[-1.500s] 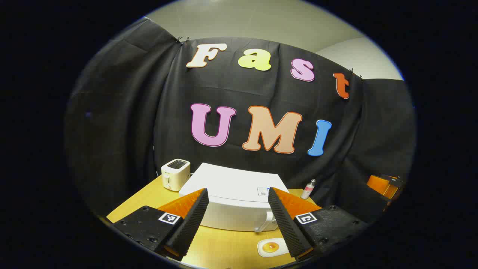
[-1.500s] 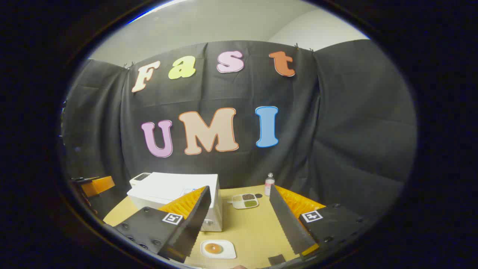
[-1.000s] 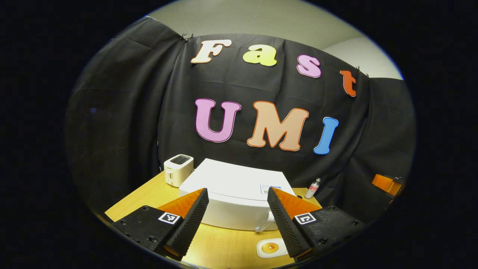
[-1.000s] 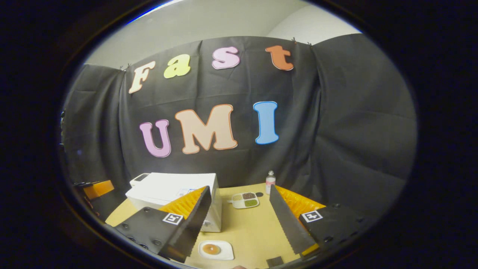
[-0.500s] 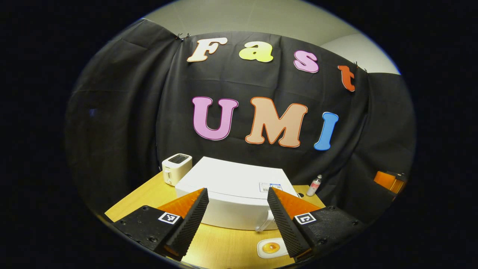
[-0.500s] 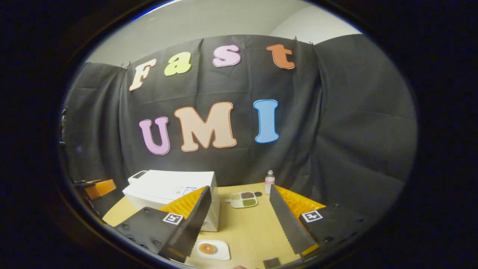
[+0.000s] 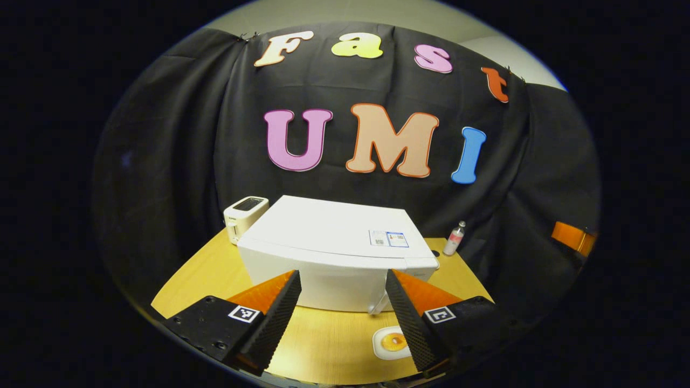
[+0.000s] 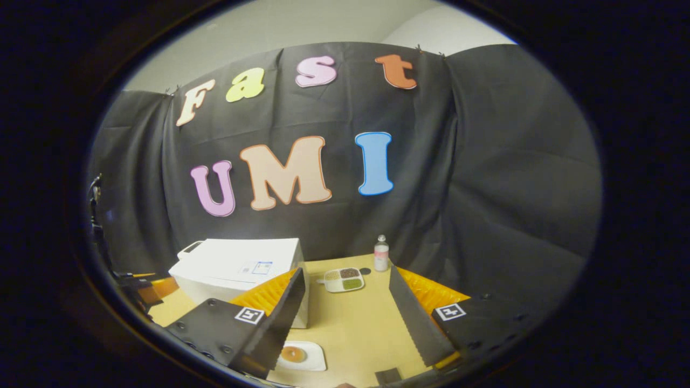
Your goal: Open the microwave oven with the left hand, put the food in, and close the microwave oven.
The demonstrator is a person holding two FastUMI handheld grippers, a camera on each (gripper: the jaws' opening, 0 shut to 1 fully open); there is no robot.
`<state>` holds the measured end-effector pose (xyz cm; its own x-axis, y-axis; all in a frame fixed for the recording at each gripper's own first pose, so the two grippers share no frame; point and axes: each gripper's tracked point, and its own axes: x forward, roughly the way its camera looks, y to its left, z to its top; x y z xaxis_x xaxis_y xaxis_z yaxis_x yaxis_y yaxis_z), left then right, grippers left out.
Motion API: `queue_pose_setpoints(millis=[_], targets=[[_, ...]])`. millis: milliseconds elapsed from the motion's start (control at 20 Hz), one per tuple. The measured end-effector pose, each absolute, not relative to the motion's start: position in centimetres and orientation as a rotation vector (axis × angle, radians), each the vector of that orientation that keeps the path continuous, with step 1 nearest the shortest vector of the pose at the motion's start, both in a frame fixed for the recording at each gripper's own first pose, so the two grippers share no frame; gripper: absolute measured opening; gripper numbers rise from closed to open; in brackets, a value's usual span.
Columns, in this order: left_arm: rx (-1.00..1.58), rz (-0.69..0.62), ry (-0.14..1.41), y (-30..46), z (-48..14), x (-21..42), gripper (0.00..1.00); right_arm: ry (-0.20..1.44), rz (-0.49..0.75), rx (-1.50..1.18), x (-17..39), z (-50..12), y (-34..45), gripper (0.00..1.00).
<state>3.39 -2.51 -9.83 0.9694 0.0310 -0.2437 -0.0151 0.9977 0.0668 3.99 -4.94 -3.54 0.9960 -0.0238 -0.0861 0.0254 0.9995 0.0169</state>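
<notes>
White microwave (image 7: 329,237), cream toaster (image 7: 243,211), tan wood table (image 7: 215,275). Gripper fingers (image 7: 280,312) black and ridged, orange backs (checker tags). White plate (image 7: 389,345), orange-brown food (image 7: 395,340).

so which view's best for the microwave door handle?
Left gripper view: the handle stands at the right of the microwave front, between the open left gripper fingers. In the right gripper view its own finger hides that front, leaving top and side.

The left gripper (image 7: 340,318) is built of two black bodies studded with screws, each marked with a small square black-and-white tag. Orange wedge-shaped fingers (image 7: 268,291) are faced with black ridged pads. The same black bodies, tags and ribbed orange fingers are seen on the right gripper (image 8: 350,318).
</notes>
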Motion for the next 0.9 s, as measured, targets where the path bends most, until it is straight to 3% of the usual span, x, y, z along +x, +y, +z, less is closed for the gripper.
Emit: queue_pose_setpoints(millis=[50,100,700,750,900], targets=[[0.071,0.009,0.276,-2.8,-10.8,3.4,0.95,0.092,-0.031,0.025,4.0,-3.8,-5.2,0.99],[0.075,-0.007,0.312,-3.1,-12.1,3.4,0.95,0.098,-0.035,0.032,4.0,-4.0,-5.4,0.92],[0.092,-0.119,0.597,-5.6,-24.1,6.4,0.96,0.125,-0.101,0.030,2.6,-5.2,-6.7,0.92],[0.102,-0.124,0.613,-5.7,-25.0,6.7,1.00,0.129,-0.100,0.039,2.4,-5.4,-6.6,0.92],[0.148,-0.138,0.665,-5.9,-28.1,8.1,0.96,0.137,-0.102,0.067,2.2,-6.0,-6.2,0.92]])
